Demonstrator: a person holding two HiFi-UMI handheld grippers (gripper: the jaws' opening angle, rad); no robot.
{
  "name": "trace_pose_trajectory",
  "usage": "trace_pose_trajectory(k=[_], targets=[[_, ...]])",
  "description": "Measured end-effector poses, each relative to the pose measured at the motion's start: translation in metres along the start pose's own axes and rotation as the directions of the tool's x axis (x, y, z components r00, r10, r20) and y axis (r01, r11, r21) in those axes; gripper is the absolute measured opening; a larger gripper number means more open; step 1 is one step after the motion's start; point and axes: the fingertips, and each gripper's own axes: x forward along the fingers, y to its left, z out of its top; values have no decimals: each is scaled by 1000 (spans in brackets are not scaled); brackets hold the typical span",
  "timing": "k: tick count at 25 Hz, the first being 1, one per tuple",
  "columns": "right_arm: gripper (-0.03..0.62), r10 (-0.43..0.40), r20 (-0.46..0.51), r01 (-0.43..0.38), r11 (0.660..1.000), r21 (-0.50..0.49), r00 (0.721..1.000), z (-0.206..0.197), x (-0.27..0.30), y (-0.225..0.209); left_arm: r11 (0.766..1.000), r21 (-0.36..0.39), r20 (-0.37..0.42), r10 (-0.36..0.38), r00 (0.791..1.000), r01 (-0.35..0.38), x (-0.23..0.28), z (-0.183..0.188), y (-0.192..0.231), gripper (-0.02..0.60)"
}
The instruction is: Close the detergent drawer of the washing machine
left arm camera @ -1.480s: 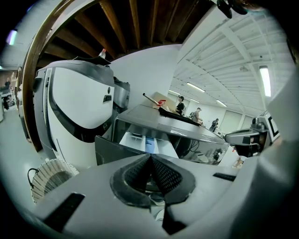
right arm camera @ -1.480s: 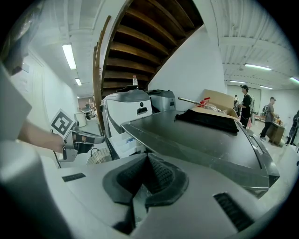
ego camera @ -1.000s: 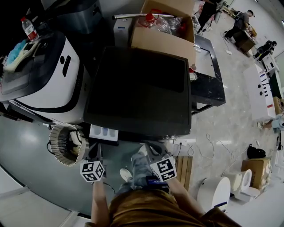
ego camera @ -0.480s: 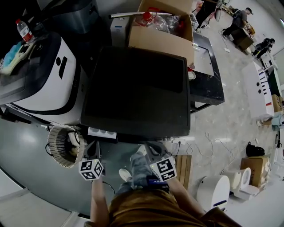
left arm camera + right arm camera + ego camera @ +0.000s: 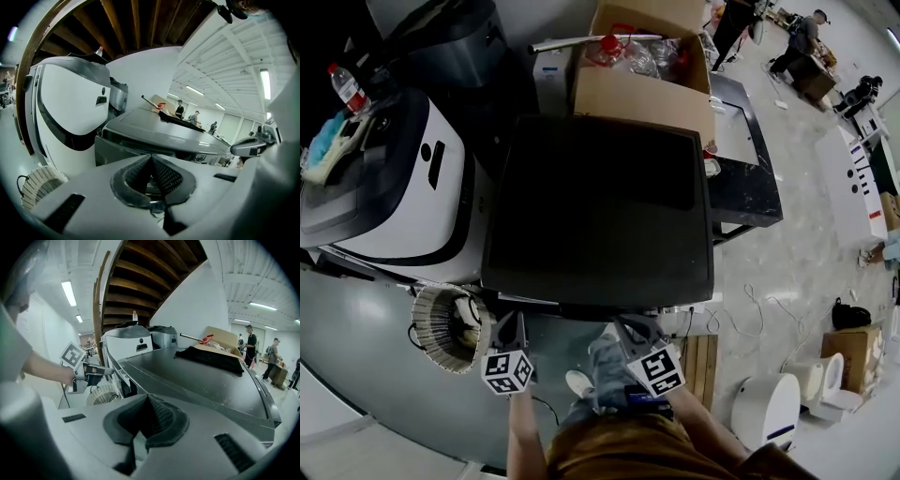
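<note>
A wide hall with a grey floor [image 5: 366,375]; the floor is open at the front left, and pale floor with loose cables lies at the right. In the middle stands the washing machine [image 5: 600,202] with a dark flat top. A white and grey machine [image 5: 394,187] stands just beside its left edge, a cardboard box [image 5: 642,80] sits behind its back edge, and a black table [image 5: 745,169] is at its right. A round wicker basket [image 5: 445,323] is on the floor near the front left corner.

Both grippers are held in front of the machine's front edge. The left gripper [image 5: 521,319] has its pads [image 5: 166,176] pressed together, with nothing between them. The right gripper [image 5: 630,326] is also closed and empty.

The detergent drawer [image 5: 528,299] shows only as a thin pale strip under the front left edge of the top, just ahead of the left gripper's tips. Whether they touch I cannot tell.
</note>
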Motion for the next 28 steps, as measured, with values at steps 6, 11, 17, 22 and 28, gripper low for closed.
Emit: trace_pose_trajectory(k=[6,11,17,22,28], targets=[[12,7,7,-7,1000,5,1000,6,9,-1,1000,16,2,-10,1000,10,13,10,1,25],[12,26,-1,-26,1000,-5,1000,7,12,5,1000,10,3,-5,1000,5,15,11,2,26],[12,38,12,-38,999,-17,999,15,19,1,1000,-17,28,4,1000,-4,20,15,1,26],[12,41,20,-40,999,-27,999,20,20,4,1000,6,15,17,1000,-17,21,16,3,26],[12,36,44,-35,999,-32,998,25,15,7,999,16,27,29,999,-30,13,23,-2,25]])
